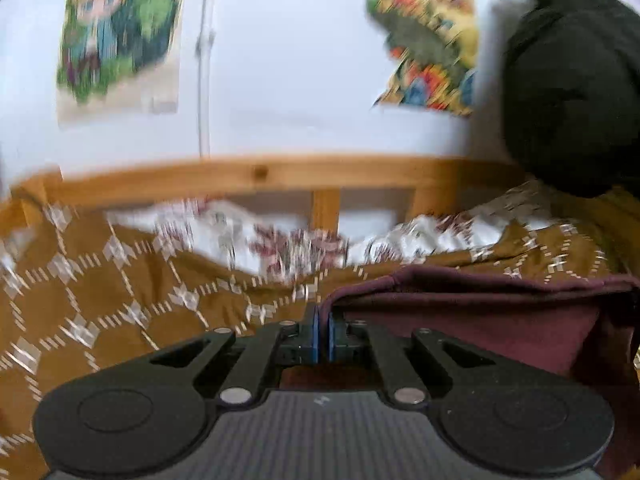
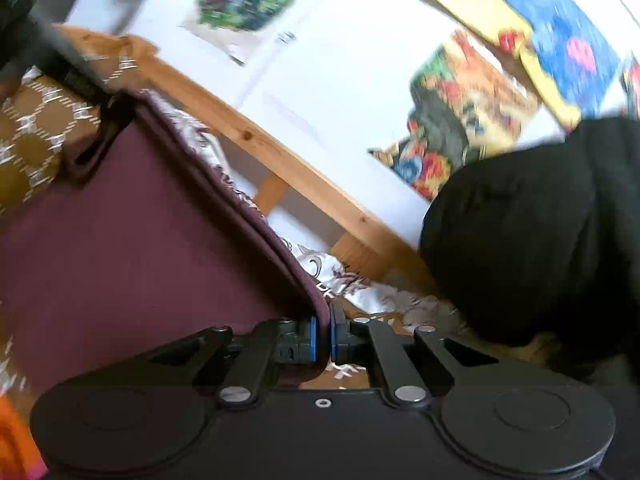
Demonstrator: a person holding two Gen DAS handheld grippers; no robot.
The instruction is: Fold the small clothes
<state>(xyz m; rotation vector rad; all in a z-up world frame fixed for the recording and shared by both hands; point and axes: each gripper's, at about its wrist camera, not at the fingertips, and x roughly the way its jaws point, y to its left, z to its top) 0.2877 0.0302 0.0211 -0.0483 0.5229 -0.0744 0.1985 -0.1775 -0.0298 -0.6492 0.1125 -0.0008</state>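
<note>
Maroon garment (image 2: pixel 120 240) is hanging taut above the mustard patterned bedspread (image 1: pixel 100 280), its hemmed edge pinched in the closed left gripper (image 1: pixel 322 336) and closed right gripper (image 2: pixel 323 338), wooden bed rail (image 1: pixel 260 176) lying beyond

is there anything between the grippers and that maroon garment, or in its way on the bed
Nothing stands between them: the left gripper and right gripper are each shut on the hem of the maroon garment. It hangs over the mustard patterned bedspread. A black pile sits to the right, beside the garment, not under it.
</note>
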